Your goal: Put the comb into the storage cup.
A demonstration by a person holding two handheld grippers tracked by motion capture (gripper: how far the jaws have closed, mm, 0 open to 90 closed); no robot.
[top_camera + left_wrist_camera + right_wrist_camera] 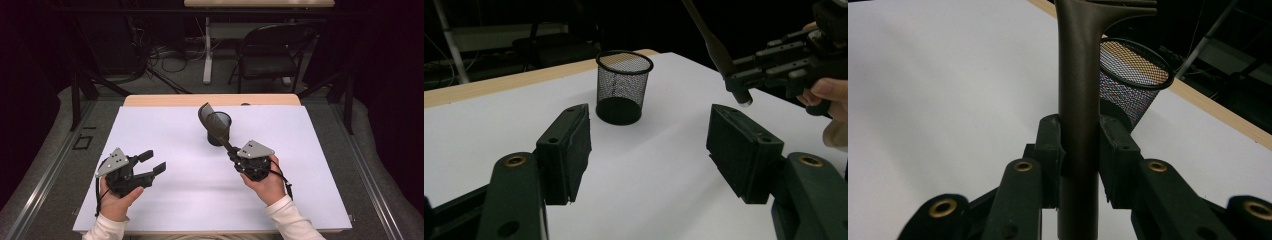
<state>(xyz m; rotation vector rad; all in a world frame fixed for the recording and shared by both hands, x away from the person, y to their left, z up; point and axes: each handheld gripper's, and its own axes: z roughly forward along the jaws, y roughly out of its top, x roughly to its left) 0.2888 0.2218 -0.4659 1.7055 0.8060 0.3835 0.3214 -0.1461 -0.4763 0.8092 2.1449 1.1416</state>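
Currently my right gripper [233, 153] has its jaws pinching the dark, smooth handle of a black spatula-like utensil [214, 127], gripped low on the shaft; in the right gripper view the two pads press the handle [1077, 100] from both sides, with a short stub of it showing below them. From the high view the utensil slants up and away from the gripper, its broad curved blade standing over the rim of the black wire-mesh cylindrical pen cup [223, 124]. Whether the blade touches the rim I cannot tell.

Cup stands upright on the white sheet covering the table [165, 200], toward the far middle, close to the pale wooden strip along the far edge [165, 100]. In the left gripper view the cup [623, 87] looks empty, with its dark solid base on the sheet.

My left gripper [150, 163] sits to the near left, well apart from the cup, lifted off the sheet. Its jaws are spread with nothing between them; bare white surface shows in the gap in the left gripper view. The right gripper [744, 80] shows there too, at upper right, with the rounded handle end poking out beneath its pads.

Both hands wear white sleeves [295, 220]. A black folding chair [272, 52] stands beyond the table on grey carpet.
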